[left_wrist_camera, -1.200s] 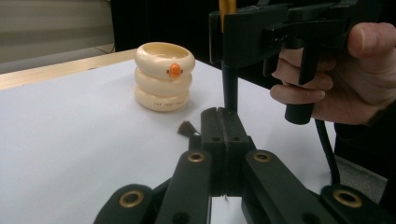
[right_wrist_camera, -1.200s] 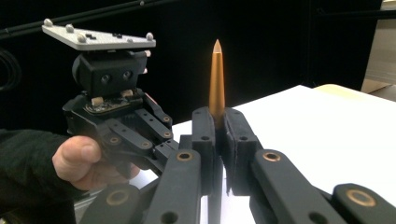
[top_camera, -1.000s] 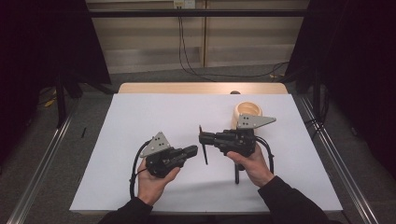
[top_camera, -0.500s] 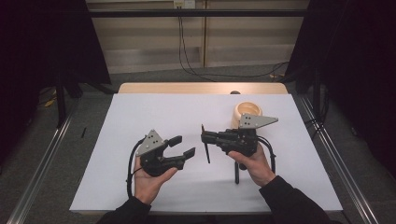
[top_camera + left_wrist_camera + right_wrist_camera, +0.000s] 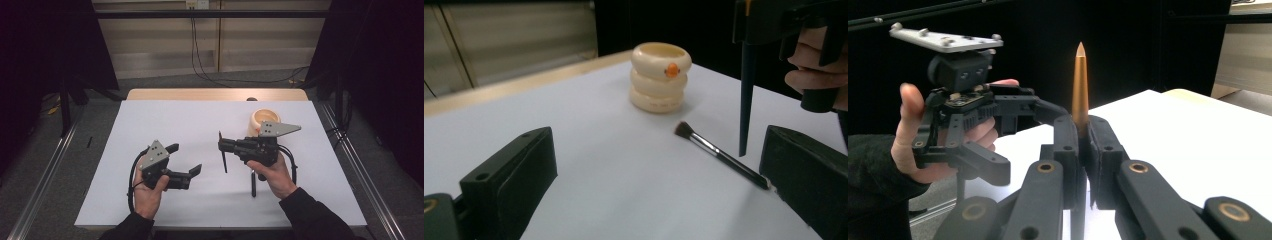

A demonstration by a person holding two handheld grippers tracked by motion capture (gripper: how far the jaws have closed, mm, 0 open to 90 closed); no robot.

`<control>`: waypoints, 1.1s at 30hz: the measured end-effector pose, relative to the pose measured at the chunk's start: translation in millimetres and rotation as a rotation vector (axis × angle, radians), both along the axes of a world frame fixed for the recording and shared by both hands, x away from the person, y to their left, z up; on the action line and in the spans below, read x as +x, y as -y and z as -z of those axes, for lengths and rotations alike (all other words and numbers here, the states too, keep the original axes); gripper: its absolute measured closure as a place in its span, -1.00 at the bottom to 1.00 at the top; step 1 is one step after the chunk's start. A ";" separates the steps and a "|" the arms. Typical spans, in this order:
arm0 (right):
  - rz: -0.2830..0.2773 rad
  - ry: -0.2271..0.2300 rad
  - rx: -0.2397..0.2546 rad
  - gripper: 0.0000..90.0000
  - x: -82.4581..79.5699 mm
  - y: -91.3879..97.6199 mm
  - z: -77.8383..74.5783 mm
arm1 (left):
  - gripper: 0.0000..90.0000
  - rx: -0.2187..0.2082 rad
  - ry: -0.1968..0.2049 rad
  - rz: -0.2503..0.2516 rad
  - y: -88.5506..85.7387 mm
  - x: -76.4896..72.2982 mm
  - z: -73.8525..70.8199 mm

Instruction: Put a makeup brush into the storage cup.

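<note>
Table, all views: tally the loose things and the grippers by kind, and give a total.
Grippers: 2 (left gripper, right gripper)
Pointed stick held in the right gripper: 1
Brush lying flat: 1
Cream ringed pot: 1
Total: 5

High overhead view; two close tongs views

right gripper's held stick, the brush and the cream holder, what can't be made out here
- Stick, right gripper view: the part below the shut right gripper is hidden by the jaws.
- Brush, left gripper view: the handle's end is covered by a jaw of the open left gripper, which has just been opening with nothing between.
- Cream holder, high view: the grey plate hides its near side; its inside can't be seen.
</note>
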State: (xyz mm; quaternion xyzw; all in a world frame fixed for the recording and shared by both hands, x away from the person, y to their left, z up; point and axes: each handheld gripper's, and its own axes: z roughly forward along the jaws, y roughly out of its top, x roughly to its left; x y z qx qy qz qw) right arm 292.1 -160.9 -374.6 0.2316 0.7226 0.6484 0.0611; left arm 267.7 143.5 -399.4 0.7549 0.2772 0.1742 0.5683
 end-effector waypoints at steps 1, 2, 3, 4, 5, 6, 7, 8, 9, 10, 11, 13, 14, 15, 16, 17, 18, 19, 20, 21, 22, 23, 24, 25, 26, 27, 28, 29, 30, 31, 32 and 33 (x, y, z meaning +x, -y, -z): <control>0.005 0.002 0.000 0.86 0.2 1.0 -0.2 | -0.96 -0.007 0.001 -0.006 -1.5 -0.5 1.1; 0.008 0.001 0.004 0.86 0.2 1.9 -0.7 | -0.96 0.011 -0.008 -0.016 -3.6 -0.7 1.6; 0.010 0.003 0.003 0.86 0.2 3.0 -1.1 | -0.96 0.009 -0.008 -0.015 -4.8 -0.3 2.5; 0.013 0.005 0.003 0.86 0.2 3.8 -1.4 | -0.96 0.018 0.004 -0.044 -6.9 -1.5 3.7; 0.020 0.005 0.005 0.86 0.2 4.9 -1.8 | -0.96 0.016 0.007 -0.054 -8.8 -2.0 4.5; 0.022 0.007 0.003 0.86 0.1 5.6 -1.9 | -0.96 0.006 0.011 -0.071 -10.8 -2.6 5.8; 0.026 0.009 0.002 0.86 -0.1 6.5 -2.1 | -0.96 0.006 0.011 -0.071 -10.8 -2.6 5.8; 0.029 0.008 0.001 0.86 -0.2 7.7 -2.4 | -0.96 0.010 0.032 -0.091 -15.3 -4.0 8.5; 0.030 0.015 -0.003 0.86 0.1 8.6 -2.4 | -0.96 0.011 0.034 -0.095 -18.0 -4.8 9.9; 0.036 0.011 0.002 0.86 -0.5 9.7 -2.6 | -0.97 -0.007 0.025 -0.113 -20.9 -5.0 11.8; 0.044 0.010 0.005 0.86 -1.0 11.6 -2.6 | -0.97 -0.015 0.019 -0.119 -22.3 -4.9 12.7; 0.053 0.014 0.002 0.86 -1.6 14.1 -3.1 | -0.97 -0.016 0.010 -0.135 -26.2 -5.7 14.4; 0.055 0.014 0.004 0.86 -2.0 15.6 -3.7 | -0.97 -0.022 0.007 -0.139 -28.7 -6.5 15.4; 0.062 0.017 0.003 0.86 -2.4 17.2 -4.5 | -0.97 -0.024 0.001 -0.150 -31.2 -7.3 16.2; 0.066 0.021 0.004 0.86 -2.5 18.4 -5.0 | -0.97 -0.023 0.000 -0.155 -34.9 -7.8 17.3; 0.070 0.021 0.004 0.86 -2.7 20.1 -5.4 | -0.97 -0.016 -0.002 -0.170 -36.8 -8.6 17.7; 0.074 0.022 0.002 0.86 -2.8 21.1 -5.5 | -0.97 -0.008 -0.002 -0.179 -39.5 -8.6 18.3; 0.078 0.026 0.001 0.86 -2.8 22.5 -5.6 | -0.96 0.003 -0.017 -0.195 -43.1 -8.9 18.8; 0.086 0.026 0.000 0.86 -2.9 24.2 -5.7 | -0.96 0.004 -0.024 -0.210 -44.5 -9.8 19.0; 0.091 0.030 -0.001 0.86 -2.6 25.3 -5.6 | -0.96 0.006 -0.021 -0.217 -46.5 -11.1 19.4; 0.095 0.030 -0.001 0.86 -2.2 27.0 -5.3 | -0.96 0.011 -0.017 -0.212 -48.6 -12.6 19.8; 0.102 0.032 -0.005 0.86 -1.3 28.7 -4.7 | -0.96 0.020 -0.009 -0.217 -50.8 -14.3 20.1; 0.114 0.031 -0.006 0.86 -0.7 30.6 -4.1 | -0.96 0.011 -0.011 -0.219 -54.7 -15.5 21.2; 0.118 0.030 -0.004 0.86 -0.2 33.0 -3.7 | -0.96 0.011 -0.011 -0.219 -54.7 -15.5 21.2; 0.124 0.034 -0.003 0.86 0.2 34.7 -3.9 | -0.96 -0.003 -0.011 -0.224 -59.9 -17.6 23.3; 0.129 0.037 -0.005 0.86 0.4 36.1 -4.4 | -0.97 -0.009 -0.012 -0.220 -63.2 -18.3 25.1; 0.137 0.038 -0.004 0.86 0.3 37.7 -4.9 | -0.97 -0.014 -0.010 -0.230 -66.5 -19.0 27.1; 0.141 0.044 -0.002 0.86 0.6 39.3 -5.8 | -0.97 -0.019 -0.009 -0.229 -69.2 -19.0 28.0; 0.143 0.044 -0.005 0.86 0.7 40.5 -6.2 | -0.97 -0.022 -0.006 -0.237 -70.2 -18.8 28.0; 0.147 0.047 -0.008 0.86 1.2 41.3 -6.4 | -0.96 -0.016 0.013 -0.247 -71.6 -19.3 27.7; 0.152 0.046 -0.014 0.86 1.9 43.2 -6.6 | -0.96 -0.019 0.021 -0.247 -73.4 -19.4 27.8; 0.157 0.047 -0.015 0.86 2.7 44.3 -6.5 | -0.96 -0.041 0.013 -0.253 -74.6 -20.1 28.7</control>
